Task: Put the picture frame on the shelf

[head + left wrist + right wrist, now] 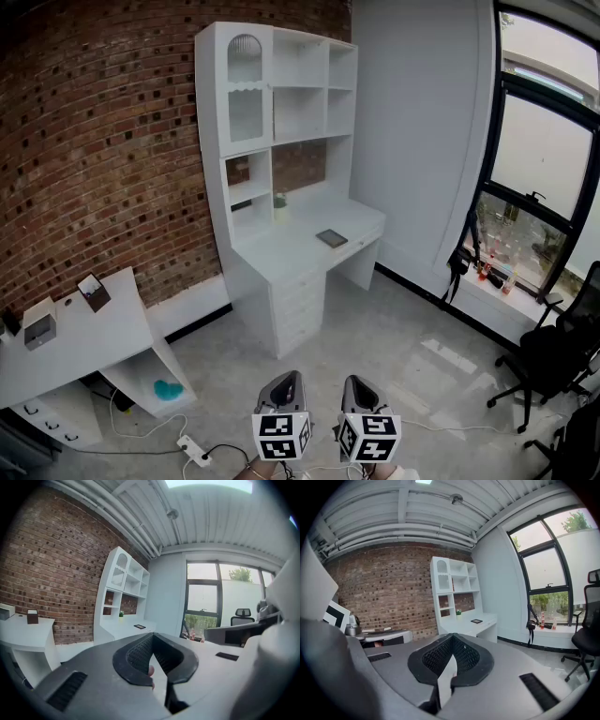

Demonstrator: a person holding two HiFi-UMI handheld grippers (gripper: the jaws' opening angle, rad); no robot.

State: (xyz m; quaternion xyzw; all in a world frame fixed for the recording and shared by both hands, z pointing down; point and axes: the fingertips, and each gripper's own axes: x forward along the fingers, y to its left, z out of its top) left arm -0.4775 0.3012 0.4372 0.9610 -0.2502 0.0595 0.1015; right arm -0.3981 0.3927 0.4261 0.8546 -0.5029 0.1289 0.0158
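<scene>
White shelf unit (281,84) with a built-in worktop (291,258) stands against a brick wall (94,141), far across the room. One frame (331,238), small and dark, lies flat on that worktop. It is just right of one small potted plant (279,206) and well apart from both grippers.

Two grippers show side by side at the near edge of the head view. The left gripper (288,380) has its jaws closed together with nothing held. Its own view shows a fingertip (150,670) behind them. The right gripper (354,382) also has its jaws closed together, empty.

Only the head view shows the grey floor (394,356), one power strip (195,452) on it, and a lower worktop (103,342) at the left carrying two small boxes. Only the gripper views show the ribbed ceiling (417,513). A black chair (553,361) stands near the window (544,159) at the right.
</scene>
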